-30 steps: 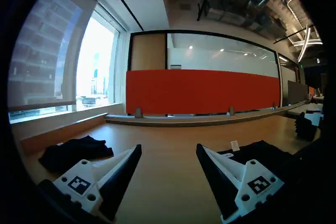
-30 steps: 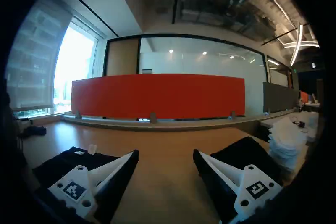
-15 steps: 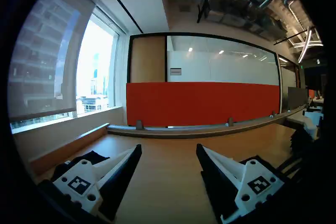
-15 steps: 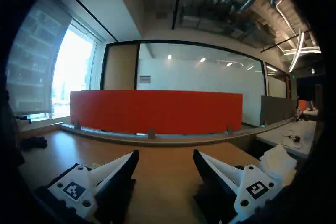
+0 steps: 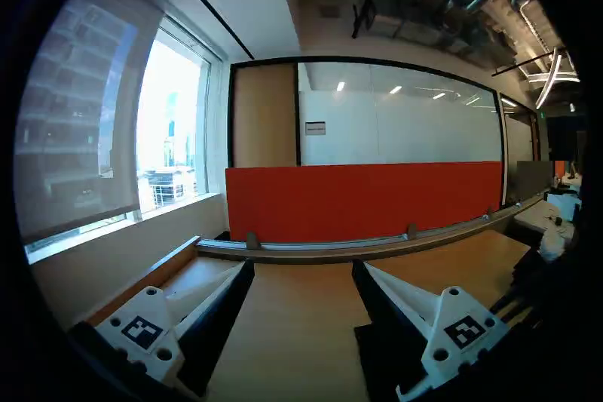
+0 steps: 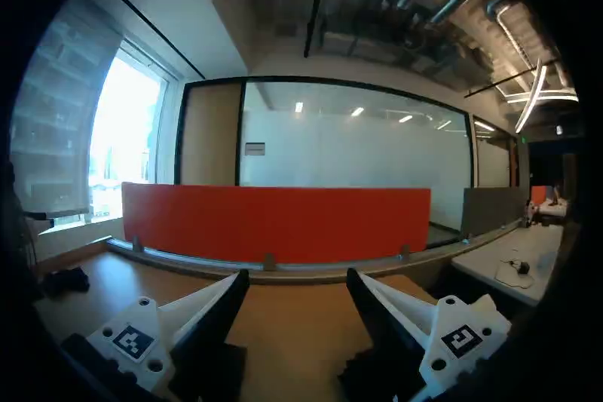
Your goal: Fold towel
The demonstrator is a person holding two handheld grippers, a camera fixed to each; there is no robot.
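Below, along the lower edge of the left gripper view, the left gripper (image 5: 301, 265) is shown with its fingers spread well apart; nothing is held between them. A strip of the dark towel (image 5: 364, 364) is seen at the lower centre-right, just beside the right-hand finger, lying on the wooden table (image 5: 301, 326). Behind the table, a red divider (image 5: 362, 202) is set across the middle of the frame, and a window (image 5: 169, 145) occupies the left. In the right gripper view, the right gripper (image 6: 296, 274) is likewise held with its fingers apart and empty. The dark towel (image 6: 235, 372) is visible at the bottom edge, beneath both fingers. A separate dark cloth heap (image 6: 64, 281) is seen at the left edge, and a white desk (image 6: 528, 266) at the right.
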